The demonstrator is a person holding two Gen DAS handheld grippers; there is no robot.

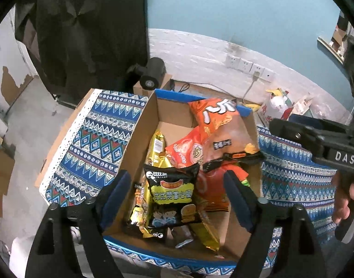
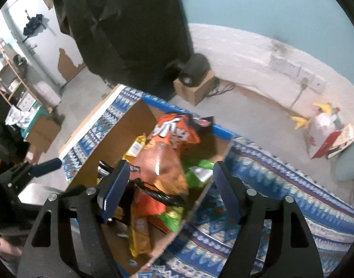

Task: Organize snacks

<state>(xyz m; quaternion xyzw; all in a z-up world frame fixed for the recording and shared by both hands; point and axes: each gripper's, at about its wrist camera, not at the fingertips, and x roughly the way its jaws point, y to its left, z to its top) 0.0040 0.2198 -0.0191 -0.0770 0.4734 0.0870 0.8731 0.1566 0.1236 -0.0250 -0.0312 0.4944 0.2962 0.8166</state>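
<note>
A cardboard box (image 1: pixel 140 134) with a blue rim stands on a patterned blue cloth and holds several snack bags. A black snack bag (image 1: pixel 174 199) lies at the front, a gold bag (image 1: pixel 157 146) behind it, and orange bags (image 1: pixel 214 115) lean at the back right. My left gripper (image 1: pixel 177 192) is open above the black bag and holds nothing. My right gripper (image 2: pixel 170 185) is open over the box's right side (image 2: pixel 195 206), above an orange bag (image 2: pixel 163 162) and green bags (image 2: pixel 197 169). The right gripper's body also shows in the left wrist view (image 1: pixel 320 143).
The patterned cloth (image 1: pixel 91 139) covers the table around the box. Beyond it are a black cylinder on a small carton (image 1: pixel 151 74), a white wall with sockets (image 1: pixel 248 66), a dark hanging cloth (image 1: pixel 91 30), and bags on the floor (image 1: pixel 281 106).
</note>
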